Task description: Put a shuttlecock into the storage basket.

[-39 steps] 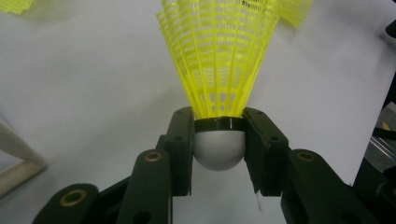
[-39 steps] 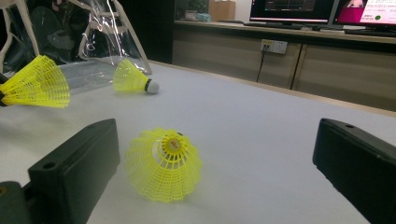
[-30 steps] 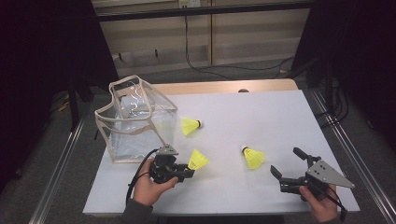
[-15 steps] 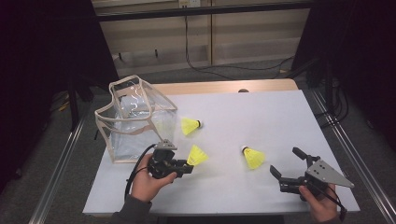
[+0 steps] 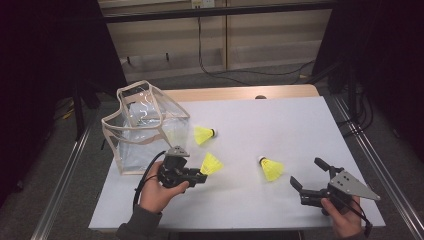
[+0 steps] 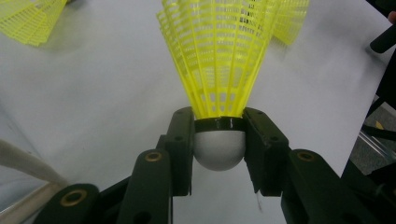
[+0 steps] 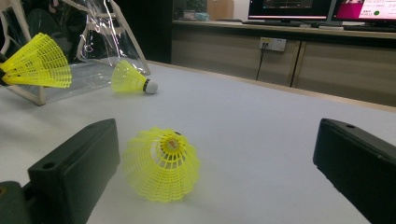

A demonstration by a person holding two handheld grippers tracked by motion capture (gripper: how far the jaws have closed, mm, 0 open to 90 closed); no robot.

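- The desk (image 5: pixel 300 130) has a pale, plain top with a strip of bare wood along its far edge; a dark floor with cables lies beyond it.
- A clear plastic bag (image 5: pixel 145 131) with beige trim and handles stands open-topped at the desk's far left corner, just beyond the left hand.
- The left tool (image 5: pixel 204 176) sits near the front left of the desk, held in the person's left hand (image 5: pixel 157 190), its black cable looping back past the wrist. Its jaws are narrowed onto the white cork base of a yellow shuttlecock (image 6: pixel 224 74); in the left gripper view the cork is pinched between both pads and the netted skirt fans away from the tool.
- The right tool (image 5: pixel 309 175) rests at the front right in the right hand (image 5: pixel 342 215), with its grey three-cornered plate on top. Its jaws stand wide apart, gripping nothing.
- A second shuttlecock (image 5: pixel 270 168) lies on its side on the desk, near the right tool's jaws but apart from them; in the right gripper view its open skirt faces the camera.
- A third shuttlecock (image 5: pixel 204 134) lies on its side just beside the bag, cork pointing right.
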